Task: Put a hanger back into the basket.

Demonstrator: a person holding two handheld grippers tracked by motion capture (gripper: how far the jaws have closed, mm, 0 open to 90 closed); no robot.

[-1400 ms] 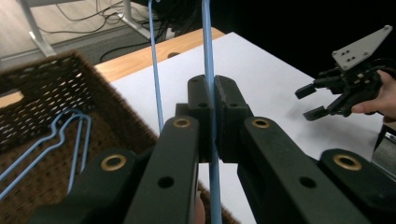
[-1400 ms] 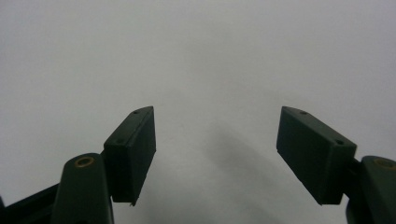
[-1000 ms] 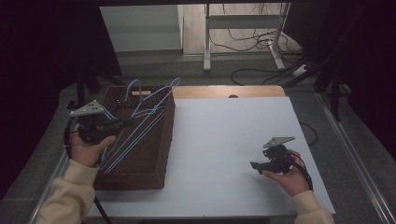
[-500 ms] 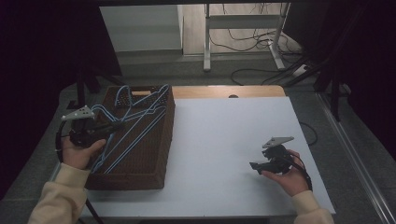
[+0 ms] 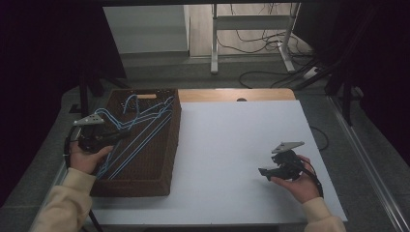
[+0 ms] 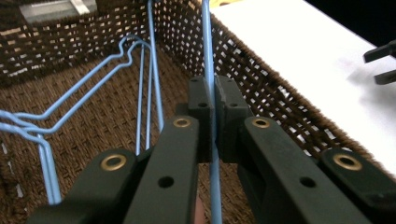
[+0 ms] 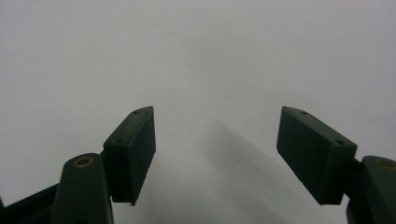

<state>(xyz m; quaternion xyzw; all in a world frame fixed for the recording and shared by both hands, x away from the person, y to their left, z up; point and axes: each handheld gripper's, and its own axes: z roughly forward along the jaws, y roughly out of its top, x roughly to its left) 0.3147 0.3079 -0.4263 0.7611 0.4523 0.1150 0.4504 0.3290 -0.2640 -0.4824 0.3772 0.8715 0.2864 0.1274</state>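
Left gripper (image 5: 104,139) lower than a second ago, blue wire hangers (image 5: 140,130) sunk into the brown wicker basket (image 5: 145,179) on the white bench (image 5: 232,145), fingers clamped on one hanger wire, right gripper (image 5: 271,170) unmoved over bare bench, fingers apart, no readable writing

Clearance around the wicker basket (image 5: 145,181)

The white tabletop (image 5: 232,145) to the right of the basket is bare and gives open passage as far as the right gripper (image 5: 265,171), which hovers over it well apart from the basket. Inside the basket, blue wire hangers (image 5: 140,123) cross most of the floor, and the woven walls close it in. The left gripper (image 6: 214,100), clamped on one hanger wire, occupies the basket's left side.
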